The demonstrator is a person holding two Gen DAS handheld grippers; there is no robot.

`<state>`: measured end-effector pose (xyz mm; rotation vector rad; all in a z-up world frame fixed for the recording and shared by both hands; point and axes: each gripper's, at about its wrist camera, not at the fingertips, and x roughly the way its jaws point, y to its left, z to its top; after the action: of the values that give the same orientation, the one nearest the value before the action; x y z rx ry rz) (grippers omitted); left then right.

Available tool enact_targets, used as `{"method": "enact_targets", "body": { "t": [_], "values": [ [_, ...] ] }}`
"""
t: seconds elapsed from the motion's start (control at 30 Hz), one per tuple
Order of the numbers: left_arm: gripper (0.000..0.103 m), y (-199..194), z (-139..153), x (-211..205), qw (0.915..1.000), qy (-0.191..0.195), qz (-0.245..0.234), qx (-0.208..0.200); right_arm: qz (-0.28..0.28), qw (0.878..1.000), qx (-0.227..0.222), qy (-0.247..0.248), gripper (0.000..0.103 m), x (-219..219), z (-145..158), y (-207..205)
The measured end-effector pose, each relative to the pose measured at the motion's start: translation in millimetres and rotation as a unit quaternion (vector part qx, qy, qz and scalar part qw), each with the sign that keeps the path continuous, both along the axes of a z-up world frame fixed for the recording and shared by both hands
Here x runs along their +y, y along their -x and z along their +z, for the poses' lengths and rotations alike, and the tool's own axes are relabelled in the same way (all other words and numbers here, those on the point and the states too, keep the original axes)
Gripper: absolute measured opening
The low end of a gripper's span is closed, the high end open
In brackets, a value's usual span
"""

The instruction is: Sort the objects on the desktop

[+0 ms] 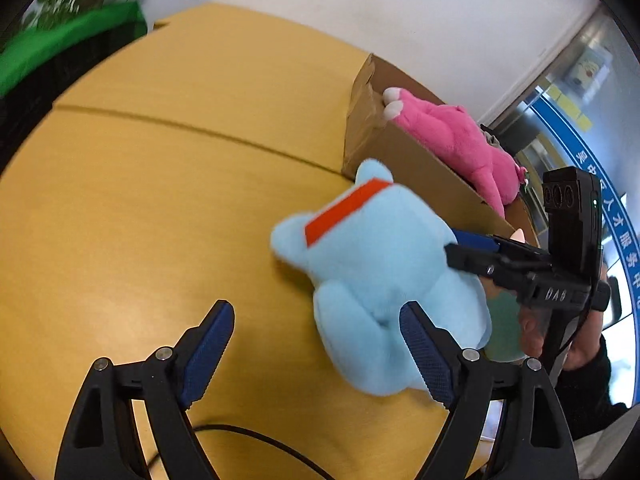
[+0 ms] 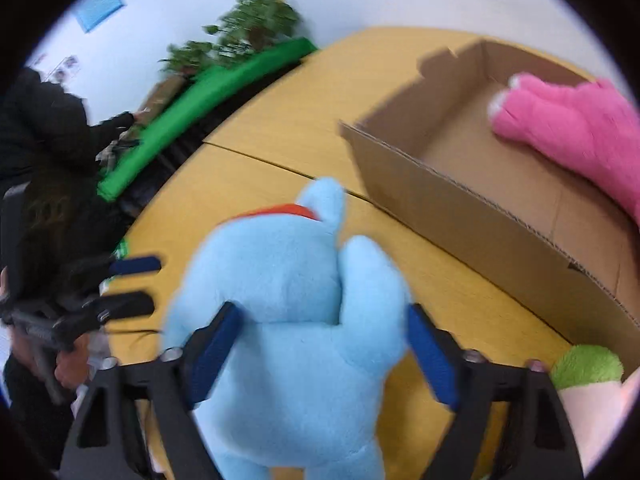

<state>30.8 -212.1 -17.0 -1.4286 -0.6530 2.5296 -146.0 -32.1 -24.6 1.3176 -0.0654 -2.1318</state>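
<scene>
A light blue plush toy [image 2: 296, 300] with a red collar is held between the blue pads of my right gripper [image 2: 320, 324], which is shut on its body above the yellow table [image 2: 280, 120]. In the left wrist view the same blue plush [image 1: 376, 264] hangs just right of centre, with the right gripper [image 1: 472, 248] reaching in from the right. My left gripper [image 1: 316, 316] is open and empty; its right pad is beside the plush. A cardboard box [image 2: 460, 196] holds a pink plush [image 2: 572, 128]; they also show in the left wrist view, box [image 1: 420, 160] and pink plush [image 1: 460, 136].
A green and pale pink plush [image 2: 588, 372] lies at the near right of the box. A green bar [image 2: 208, 112] and potted plants [image 2: 256, 20] line the table's far edge. A black cable [image 1: 260, 436] crosses the table near my left gripper. White wall behind.
</scene>
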Motion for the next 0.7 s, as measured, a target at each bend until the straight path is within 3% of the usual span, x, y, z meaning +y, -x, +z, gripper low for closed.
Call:
{"method": "enact_targets", "body": {
  "t": [0.07,0.13,0.2,0.3,0.57,0.6,0.63,0.7],
  "values": [
    [0.086,0.7,-9.0,8.5,0.9999,-0.013,-0.009,-0.006,-0.004,1.0,-0.014,0.02,0.073,7.2,-4.2,1.2],
    [0.077,3.6,-15.6,20.5,0.9994,-0.021,-0.026,-0.008,-0.003,0.999,-0.021,0.03,0.066,12.5,-6.3,-0.5],
    [0.057,7.9,-16.9,26.1,0.9985,-0.043,-0.033,-0.002,-0.005,0.999,-0.025,0.033,0.065,18.5,-8.1,-4.0],
    [0.038,13.6,-12.4,19.4,0.9994,-0.028,-0.018,0.003,-0.035,0.999,-0.027,0.022,0.065,34.8,-9.8,-3.3],
    [0.029,20.7,-16.9,11.5,0.9999,0.011,0.003,-0.01,-0.036,0.999,-0.014,0.013,0.061,30.3,-8.9,-5.1],
    [0.028,20.5,-14.6,12.3,0.9999,0.013,0.001,-0.006,-0.035,0.999,-0.012,0.012,0.049,29.3,-8.6,-5.5],
    [0.027,20.3,-12.4,13.0,0.9999,0.014,0.0,-0.003,-0.034,0.999,-0.01,0.012,0.027,28.3,-8.4,-5.9],
    [0.026,20.1,-7.5,14.8,0.9998,0.018,-0.004,0.003,-0.032,0.999,-0.006,0.01,0.026,26.3,-7.9,-6.8]
  ]
}}
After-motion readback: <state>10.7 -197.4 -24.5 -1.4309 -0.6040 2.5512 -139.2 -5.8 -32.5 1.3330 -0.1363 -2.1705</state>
